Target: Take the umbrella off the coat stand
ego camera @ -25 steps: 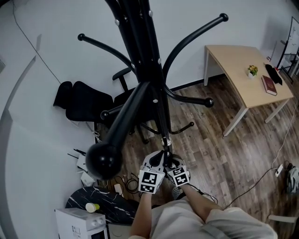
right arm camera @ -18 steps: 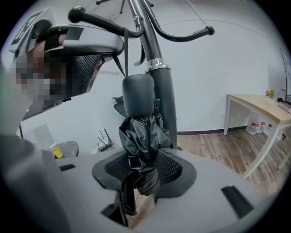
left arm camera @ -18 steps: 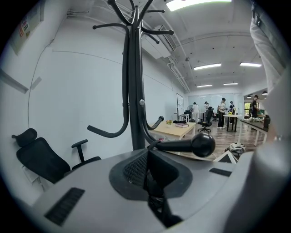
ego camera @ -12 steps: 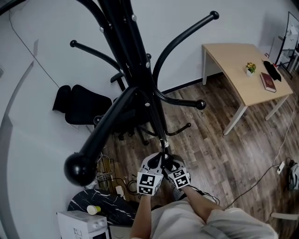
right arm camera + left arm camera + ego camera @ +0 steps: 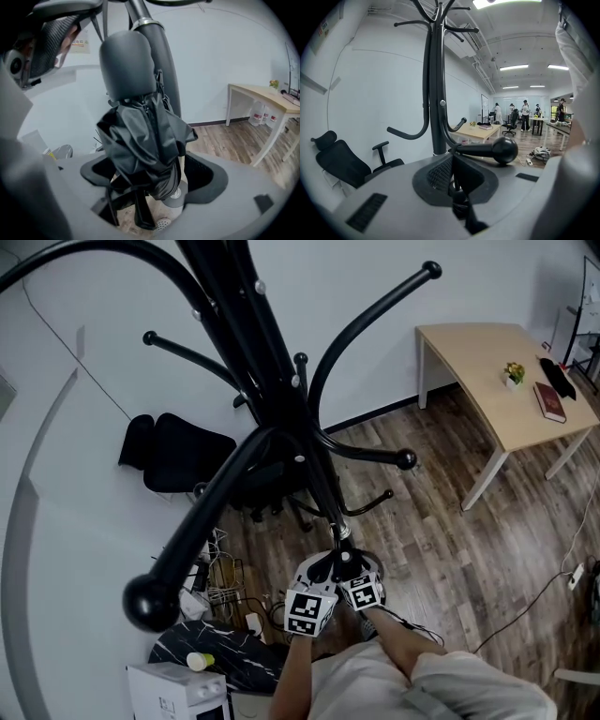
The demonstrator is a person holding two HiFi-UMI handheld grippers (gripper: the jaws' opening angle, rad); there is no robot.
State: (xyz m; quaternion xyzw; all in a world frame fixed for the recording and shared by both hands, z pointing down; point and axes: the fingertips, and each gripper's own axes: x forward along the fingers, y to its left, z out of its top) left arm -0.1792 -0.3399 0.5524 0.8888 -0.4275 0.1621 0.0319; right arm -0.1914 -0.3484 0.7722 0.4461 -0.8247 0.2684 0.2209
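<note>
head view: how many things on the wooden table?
3: small yellow-green potted plant, dark red book right of it, black oblong object beyond the book. Light wooden table meets the frame edge; more may be hidden.

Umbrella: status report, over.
Left gripper shut. Right gripper: jaws just opened wide, folded umbrella between them, ungripped. Coat stand pole close behind umbrella.

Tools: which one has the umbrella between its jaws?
The right tool: its jaws have just been opening around the folded umbrella; the left tool is shut.
</note>
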